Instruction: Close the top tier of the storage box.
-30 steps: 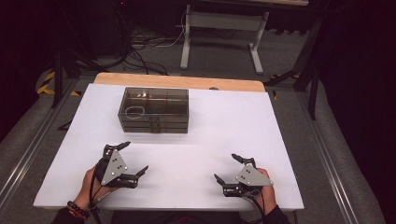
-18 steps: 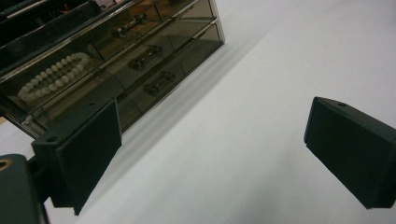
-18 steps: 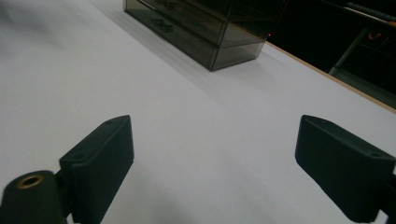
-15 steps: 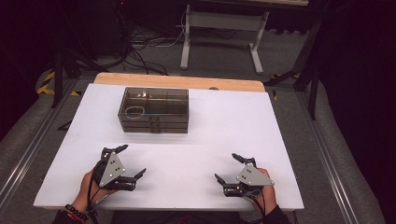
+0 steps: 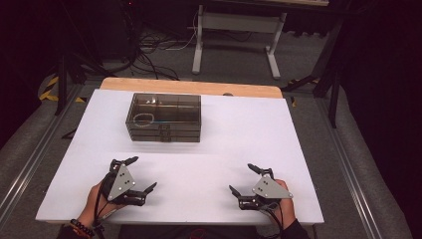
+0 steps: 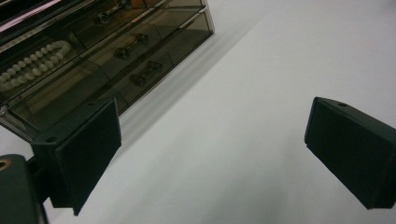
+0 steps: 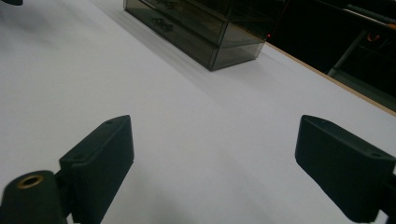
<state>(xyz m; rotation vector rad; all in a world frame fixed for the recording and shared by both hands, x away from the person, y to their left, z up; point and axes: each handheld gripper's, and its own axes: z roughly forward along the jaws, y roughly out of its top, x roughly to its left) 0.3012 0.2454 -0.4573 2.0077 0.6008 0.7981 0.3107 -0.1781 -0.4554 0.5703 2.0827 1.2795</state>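
Nothing of the work is done yet, as far as I can judge. The smoked-plastic drawer organiser stands toward the far edge of the bench, left of the middle, with every drawer pushed in. Through its clear top I can see a string of pale beads lying in the upper compartment at its left end, and the small metal drawer handles on its front are untouched. Reaching the box, choosing a drawer or the beads, and handling them all still lie ahead of me.

My left gripper sits near the bench's near edge, toward the near-left corner, well apart from the organiser. Its jaws stand wide apart, released, with only bare white bench between them; they hold nothing and touch nothing. It points at the organiser's front, so I take that as the likely first target.

My right gripper sits near the near edge too, toward the near-right corner, farther still from the box. Its jaws are likewise spread wide and empty, aimed across the bench at the organiser's right end.
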